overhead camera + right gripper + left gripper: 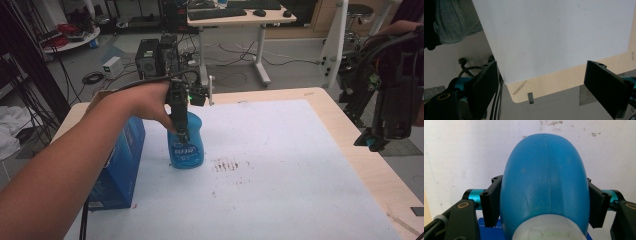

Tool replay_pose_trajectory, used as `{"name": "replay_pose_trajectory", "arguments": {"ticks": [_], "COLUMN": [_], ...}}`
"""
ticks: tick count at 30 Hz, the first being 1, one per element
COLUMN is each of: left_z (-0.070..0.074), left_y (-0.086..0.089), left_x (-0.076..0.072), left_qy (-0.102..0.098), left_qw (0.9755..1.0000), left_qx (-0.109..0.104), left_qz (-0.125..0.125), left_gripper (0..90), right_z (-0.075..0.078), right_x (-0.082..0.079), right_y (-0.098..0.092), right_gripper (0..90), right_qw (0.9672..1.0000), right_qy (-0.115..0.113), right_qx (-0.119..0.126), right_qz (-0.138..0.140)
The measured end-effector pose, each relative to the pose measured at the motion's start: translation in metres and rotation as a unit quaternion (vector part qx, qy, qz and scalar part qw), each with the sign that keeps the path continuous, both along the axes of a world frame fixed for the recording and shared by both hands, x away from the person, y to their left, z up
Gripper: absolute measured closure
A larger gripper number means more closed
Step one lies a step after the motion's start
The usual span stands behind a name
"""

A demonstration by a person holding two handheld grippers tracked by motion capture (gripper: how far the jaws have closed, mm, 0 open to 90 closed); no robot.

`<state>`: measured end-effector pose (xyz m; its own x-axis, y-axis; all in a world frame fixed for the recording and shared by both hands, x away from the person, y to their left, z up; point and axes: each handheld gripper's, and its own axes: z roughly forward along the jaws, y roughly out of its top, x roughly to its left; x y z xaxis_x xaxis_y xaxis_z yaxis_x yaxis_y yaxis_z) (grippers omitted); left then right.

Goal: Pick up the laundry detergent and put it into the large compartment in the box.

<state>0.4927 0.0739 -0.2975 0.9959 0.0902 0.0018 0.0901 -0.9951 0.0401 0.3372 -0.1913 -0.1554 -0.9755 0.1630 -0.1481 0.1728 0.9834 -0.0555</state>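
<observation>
Item: blue bottle (186,145), stood upright on the white-covered surface (300,165) just right of a blue box (120,165), is grasped from above by the left gripper (181,131), lift judged pending, while the right gripper (541,82) is held released off the right edge.

Bottle (186,147): upright on the surface (300,165), left of centre. Box (117,167): just left of the bottle, near the left edge. Stain (227,165): right of the bottle.
</observation>
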Motion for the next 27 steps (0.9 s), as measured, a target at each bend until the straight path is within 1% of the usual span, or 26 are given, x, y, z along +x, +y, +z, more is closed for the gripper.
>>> {"name": "replay_pose_trajectory", "arguments": {"ticks": [2, 3, 9, 10, 14, 16, 18, 23, 25, 27], "left_z": [0.0001, 0.0000, 0.0001, 0.0006, 0.0006, 0.0003, 0.0004, 0.0011, 0.0012, 0.0021], "left_y": [0.0001, 0.0002, 0.0002, 0.0002, 0.0000, 0.0002, 0.0002, -0.0005, -0.0007, -0.0002], "left_x": [0.0004, 0.0007, 0.0008, 0.0012, 0.0013, 0.0014, 0.0013, -0.0007, -0.0017, -0.0029], "left_qy": [0.001, 0.003, 0.003, 0.006, 0.007, 0.008, 0.008, 0.004, 0.003, 0.003], "left_qw": [1.0000, 1.0000, 1.0000, 1.0000, 0.9999, 0.9999, 0.9999, 0.9999, 0.9999, 0.9999], "left_qx": [0.002, 0.000, -0.001, 0.000, 0.002, 0.000, 0.001, 0.009, 0.009, 0.010], "left_qz": [0.001, 0.003, 0.006, 0.006, 0.007, 0.009, 0.009, 0.005, 0.004, 0.004], "left_gripper": [31.9, 32.7, 33.2, 37.4, 37.7, 37.8, 38.0, 38.4, 38.4, 38.4], "right_z": [0.0001, -0.0001, -0.0003, -0.0004, -0.0002, -0.0008, -0.0010, -0.0016, -0.0016, -0.0017], "right_x": [-0.0003, 0.0001, 0.0007, 0.0005, 0.0011, 0.0015, 0.0015, 0.0016, 0.0019, 0.0012], "right_y": [0.0002, 0.0002, 0.0008, 0.0011, 0.0014, 0.0017, 0.0021, 0.0031, 0.0034, 0.0038], "right_gripper": [11.7, 11.7, 11.7, 11.7, 11.7, 11.7, 11.7, 11.7, 11.7, 11.7], "right_qw": [1.0000, 1.0000, 1.0000, 1.0000, 1.0000, 1.0000, 1.0000, 1.0000, 1.0000, 1.0000], "right_qy": [0.001, 0.000, 0.000, 0.000, 0.001, 0.000, 0.001, 0.001, 0.002, 0.003], "right_qx": [0.001, 0.001, 0.001, 0.002, -0.002, 0.002, 0.000, 0.001, -0.001, -0.003], "right_qz": [-0.002, 0.001, 0.001, -0.002, 0.000, 0.001, 0.001, 0.000, 0.004, 0.002]}}
